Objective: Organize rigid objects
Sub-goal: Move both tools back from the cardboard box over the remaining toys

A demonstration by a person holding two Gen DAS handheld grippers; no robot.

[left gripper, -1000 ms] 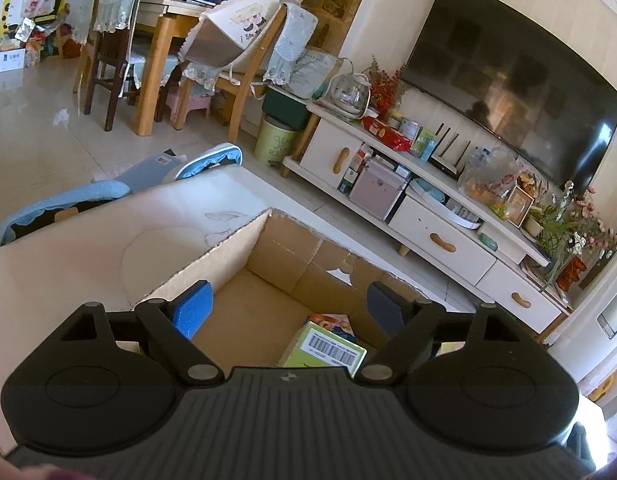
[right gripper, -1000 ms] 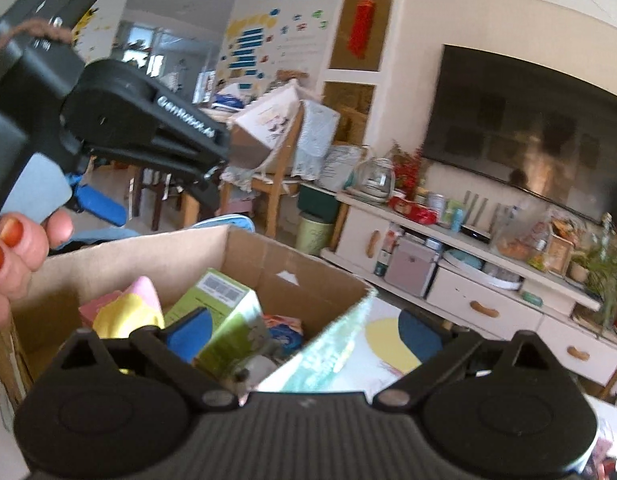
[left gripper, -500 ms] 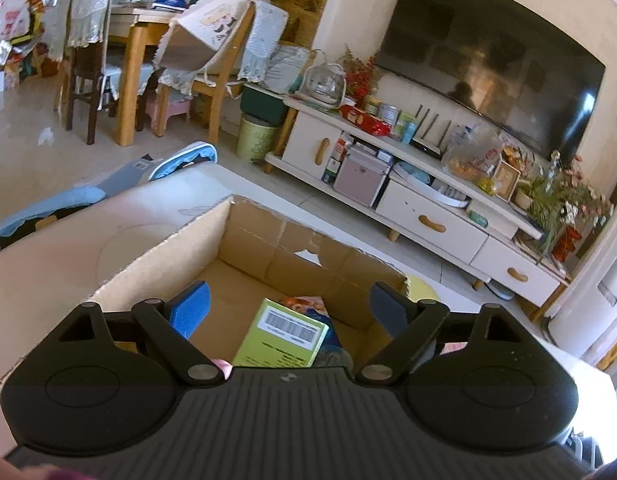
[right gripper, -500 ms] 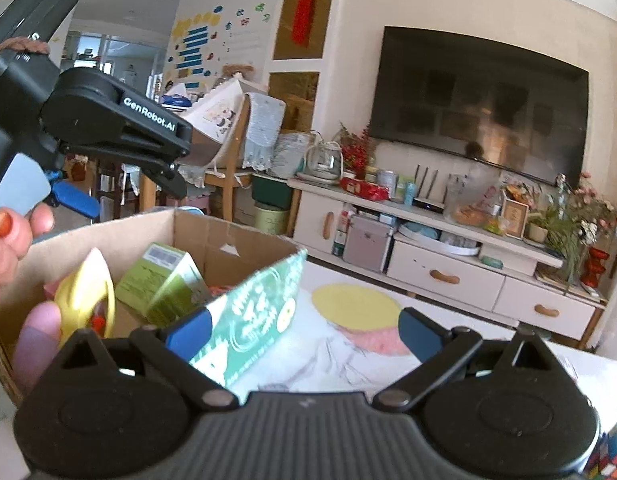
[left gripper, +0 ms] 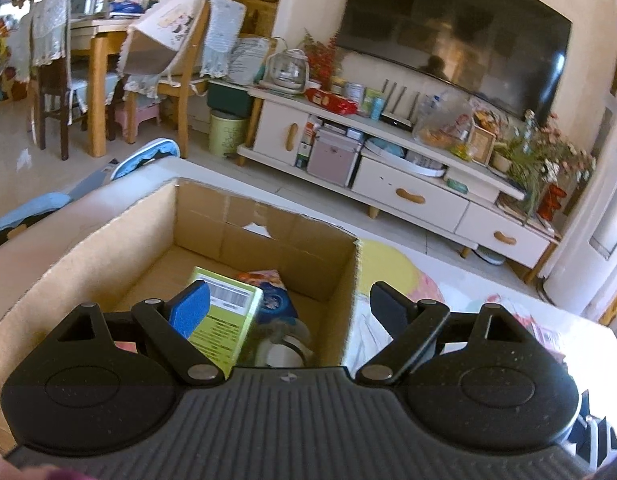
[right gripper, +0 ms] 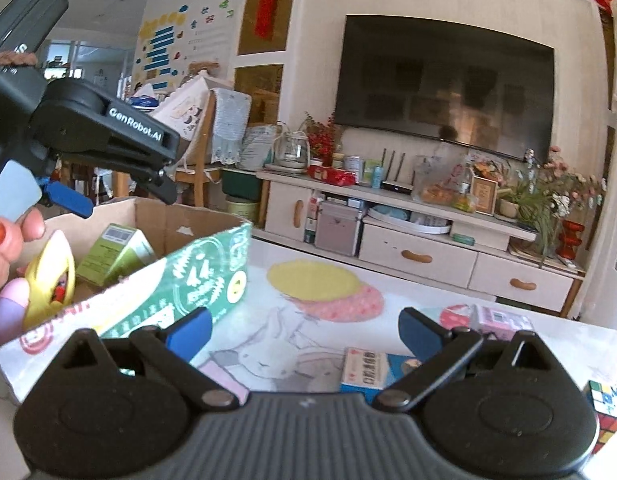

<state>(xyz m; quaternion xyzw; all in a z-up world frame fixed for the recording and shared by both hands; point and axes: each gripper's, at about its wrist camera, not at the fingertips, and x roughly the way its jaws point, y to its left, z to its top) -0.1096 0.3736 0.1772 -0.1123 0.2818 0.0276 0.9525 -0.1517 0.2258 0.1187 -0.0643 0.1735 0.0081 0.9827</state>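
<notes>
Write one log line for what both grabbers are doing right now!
left gripper: open, over cardboard box | right gripper: open, empty, above table | green carton: in box

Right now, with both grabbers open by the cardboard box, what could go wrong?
1. The brown cardboard box is already crowded: the green carton with a barcode leans tilted on other things, so more items might pile unevenly.
2. The multicoloured puzzle cube sits near the table's edge and could get knocked off.
3. The open left gripper hangs over the box and might bump its wall.
</notes>
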